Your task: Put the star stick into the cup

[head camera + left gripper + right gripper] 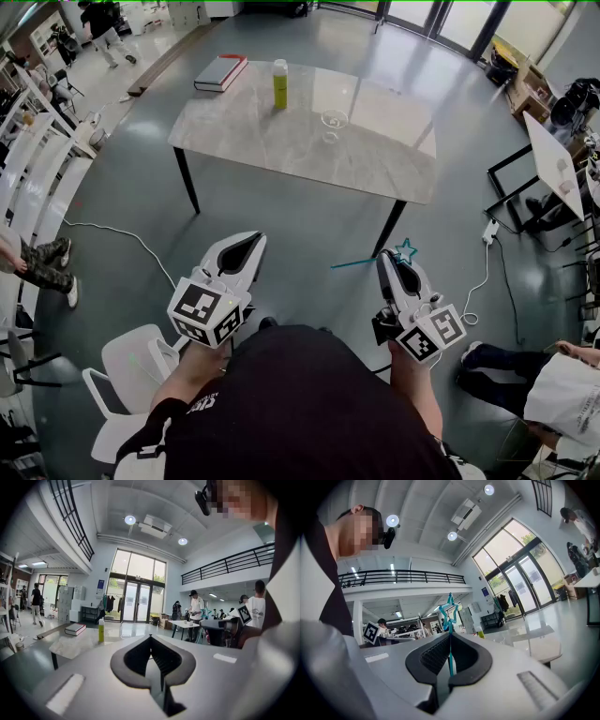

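Desk, pale marbled top on dark legs (pixel 281 141), stands well ahead of the person. Left tongs (pixel 246 240), white with a marker cube, are pressed together on nothing: the left gripper view shows their dark pads meeting at the tip. Right tongs (pixel 388 259) are clamped on the thin teal plastic star stick (pixel 366 262), treated last.

On the desk:
- a flat red-and-white book (pixel 221 72) at the far left corner
- an upright yellow-green bottle (pixel 279 83) near the book
- a clear glass cup (pixel 333 120) towards the middle, apparently empty

The star stick is held in the air near the person, well apart from desk and cup. Its shaft passes between the pads close to the open star outline, and the long tail projects towards the left tongs.

Handling, by judgement: the stick looks very light, slender and slightly flexible, and its smooth shaft could swivel in the grip. A hold just beneath the star, as here, leaves the tail free to enter the cup. The cup looks light and easy to tip.
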Motion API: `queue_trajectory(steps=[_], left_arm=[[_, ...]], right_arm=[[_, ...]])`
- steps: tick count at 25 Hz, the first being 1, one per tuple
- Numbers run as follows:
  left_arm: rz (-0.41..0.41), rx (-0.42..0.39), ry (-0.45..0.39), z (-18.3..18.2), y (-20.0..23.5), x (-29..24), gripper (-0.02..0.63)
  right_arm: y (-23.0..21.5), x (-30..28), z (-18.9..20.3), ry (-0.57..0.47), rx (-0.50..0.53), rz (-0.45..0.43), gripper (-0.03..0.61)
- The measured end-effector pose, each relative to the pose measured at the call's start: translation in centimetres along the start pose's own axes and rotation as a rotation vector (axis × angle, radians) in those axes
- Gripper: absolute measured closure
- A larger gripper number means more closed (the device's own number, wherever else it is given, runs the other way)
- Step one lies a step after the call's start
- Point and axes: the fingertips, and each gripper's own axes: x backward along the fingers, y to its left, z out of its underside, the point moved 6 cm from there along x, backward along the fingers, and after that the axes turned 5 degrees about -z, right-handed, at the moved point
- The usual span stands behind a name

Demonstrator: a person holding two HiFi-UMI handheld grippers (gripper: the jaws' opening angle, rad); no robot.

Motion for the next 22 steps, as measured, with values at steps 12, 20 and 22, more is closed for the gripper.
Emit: queue_trajectory(steps=[12,20,22], left_arm=[[-0.012,0.002,0.013,0.4,-2.6,-0.1,0.611],[-0.009,0.0,-0.002,0.3,-6.8,-1.3,0.611],[-0.015,0.002,0.0,0.8,-7.9,-1.2,0.611]], right_arm=[[-1.4,2.6,-0.4,-0.034,-0.055,-0.015,0.557],[-3.5,6.6,-1.9,-0.039,-0.026,-0.034,0.557],[-4.2,7.4,-1.5,-0.018,-0.036,-0.036,0.557]])
